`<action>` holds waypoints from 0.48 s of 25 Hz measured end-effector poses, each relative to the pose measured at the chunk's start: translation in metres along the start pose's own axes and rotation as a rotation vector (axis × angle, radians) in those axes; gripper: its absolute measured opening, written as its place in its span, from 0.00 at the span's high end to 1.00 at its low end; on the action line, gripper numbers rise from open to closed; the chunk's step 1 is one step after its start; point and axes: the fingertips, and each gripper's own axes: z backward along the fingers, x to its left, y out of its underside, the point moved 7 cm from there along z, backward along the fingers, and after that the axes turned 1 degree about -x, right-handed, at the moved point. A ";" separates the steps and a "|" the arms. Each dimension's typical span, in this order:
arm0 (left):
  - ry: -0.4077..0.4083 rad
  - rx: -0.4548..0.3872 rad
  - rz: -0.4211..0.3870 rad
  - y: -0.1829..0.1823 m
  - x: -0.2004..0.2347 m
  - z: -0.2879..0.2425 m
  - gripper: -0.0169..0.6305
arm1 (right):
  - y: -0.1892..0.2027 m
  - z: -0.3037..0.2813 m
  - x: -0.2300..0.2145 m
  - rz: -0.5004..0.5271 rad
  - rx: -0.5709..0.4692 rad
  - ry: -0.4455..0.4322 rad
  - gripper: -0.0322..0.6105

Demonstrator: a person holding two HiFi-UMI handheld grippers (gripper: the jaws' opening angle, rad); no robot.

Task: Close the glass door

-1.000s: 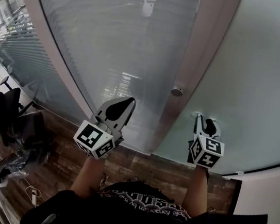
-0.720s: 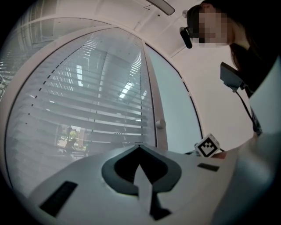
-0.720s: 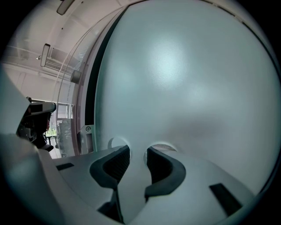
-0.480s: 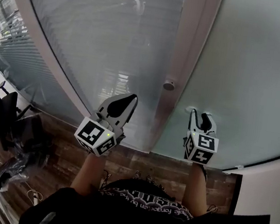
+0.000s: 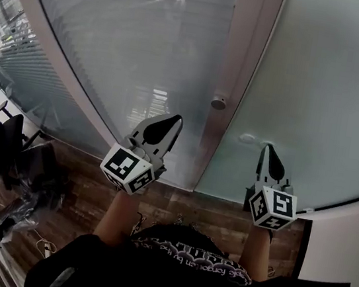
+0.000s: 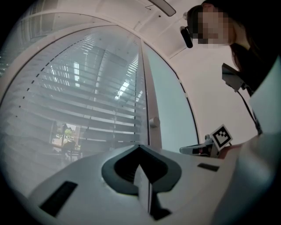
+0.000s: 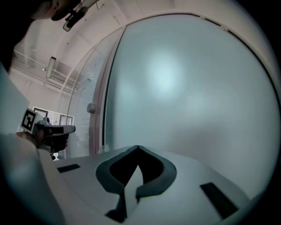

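Observation:
The frosted glass door (image 5: pixel 320 94) fills the right side of the head view and stands against a pale frame post (image 5: pixel 241 55) that bears a round knob (image 5: pixel 219 102). A small pale fitting (image 5: pixel 247 138) sits on the door near its edge. My right gripper (image 5: pixel 268 148) points at the door just below and right of that fitting, apart from it. Its jaws have just closed, with nothing between them. My left gripper (image 5: pixel 175 119) is shut and empty, aimed at the glass left of the post. The right gripper view shows the door (image 7: pixel 189 88) close ahead.
A glass wall with blinds (image 5: pixel 114 43) runs off to the left. Below it lies a wooden floor (image 5: pixel 177 203) with an office chair (image 5: pixel 6 140) and cables at the far left. A white wall (image 5: pixel 345 244) borders the door on the right.
The right gripper has drawn back from the fitting toward the lower right, and its jaws have gone from open to shut. The left gripper has barely shifted.

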 end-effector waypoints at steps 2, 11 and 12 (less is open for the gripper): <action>0.001 0.002 0.001 0.001 -0.002 0.000 0.97 | -0.007 0.005 0.003 0.040 -0.036 -0.010 0.95; -0.024 0.043 -0.037 0.002 -0.001 0.002 0.97 | -0.023 0.009 0.018 0.092 -0.097 -0.026 0.95; -0.030 0.049 -0.034 0.003 -0.001 0.003 0.97 | -0.025 0.009 0.019 0.090 -0.101 -0.033 0.95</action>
